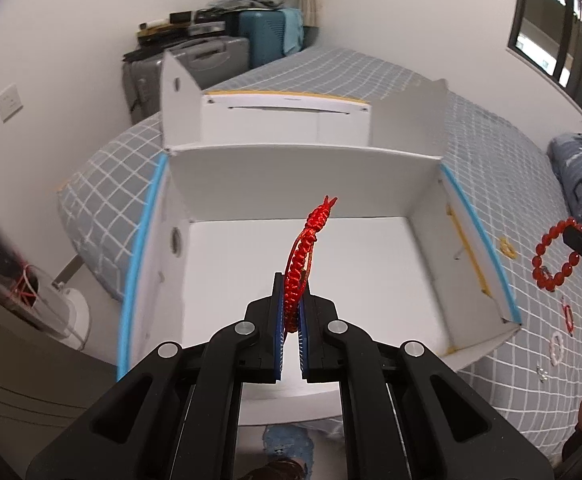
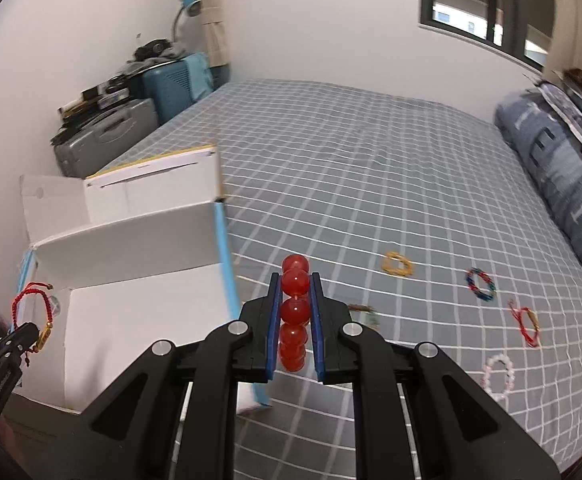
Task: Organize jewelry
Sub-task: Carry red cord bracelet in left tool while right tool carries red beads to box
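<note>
My left gripper is shut on a red braided cord bracelet, which sticks up between the blue pads. It hangs over the open white cardboard box on the bed. In the right wrist view this gripper shows at the left edge, with the cord bracelet and its gold charm beside the box. My right gripper is shut on a red bead bracelet above the bed, just right of the box. The left wrist view has that bead bracelet at its right edge.
More jewelry lies on the grey checked bedsheet: a yellow bracelet, a blue multicolour one, a red cord one and a pink bead one. A folded quilt lies at the right. Suitcases stand beyond the bed.
</note>
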`<state>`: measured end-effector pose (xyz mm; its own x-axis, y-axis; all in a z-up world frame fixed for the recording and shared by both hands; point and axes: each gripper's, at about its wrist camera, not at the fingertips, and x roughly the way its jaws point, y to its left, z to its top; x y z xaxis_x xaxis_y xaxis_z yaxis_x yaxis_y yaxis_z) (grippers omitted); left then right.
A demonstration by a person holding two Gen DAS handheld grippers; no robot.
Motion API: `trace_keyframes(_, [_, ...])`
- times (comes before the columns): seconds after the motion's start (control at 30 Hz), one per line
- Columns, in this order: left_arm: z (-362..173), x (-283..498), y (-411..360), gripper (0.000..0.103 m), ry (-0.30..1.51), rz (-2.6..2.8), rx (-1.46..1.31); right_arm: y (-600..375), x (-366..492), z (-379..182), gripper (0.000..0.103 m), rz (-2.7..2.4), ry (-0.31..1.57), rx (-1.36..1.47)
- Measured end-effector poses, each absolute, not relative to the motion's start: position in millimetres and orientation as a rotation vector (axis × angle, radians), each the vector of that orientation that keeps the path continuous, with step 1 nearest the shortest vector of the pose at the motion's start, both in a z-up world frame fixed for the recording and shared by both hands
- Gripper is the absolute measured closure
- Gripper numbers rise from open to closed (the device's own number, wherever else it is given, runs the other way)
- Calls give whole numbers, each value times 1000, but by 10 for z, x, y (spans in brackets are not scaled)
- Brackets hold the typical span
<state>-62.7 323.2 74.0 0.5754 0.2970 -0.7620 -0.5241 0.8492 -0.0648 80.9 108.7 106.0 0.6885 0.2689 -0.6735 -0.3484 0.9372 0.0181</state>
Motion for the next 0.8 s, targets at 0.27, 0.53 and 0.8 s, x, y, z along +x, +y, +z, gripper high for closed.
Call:
trace_keyframes(0.27, [665,-615,3391,98,848,511,-311,1601,749,1051,91,416,730,-156])
trace_keyframes(0.53, [455,-455,3517,98,903,521,-322,2031,727,832,90,461,761,-206])
trace_keyframes(0.8, [195,-264,3573,97,975,527,-317,2284,823,471,91,465,850,-238])
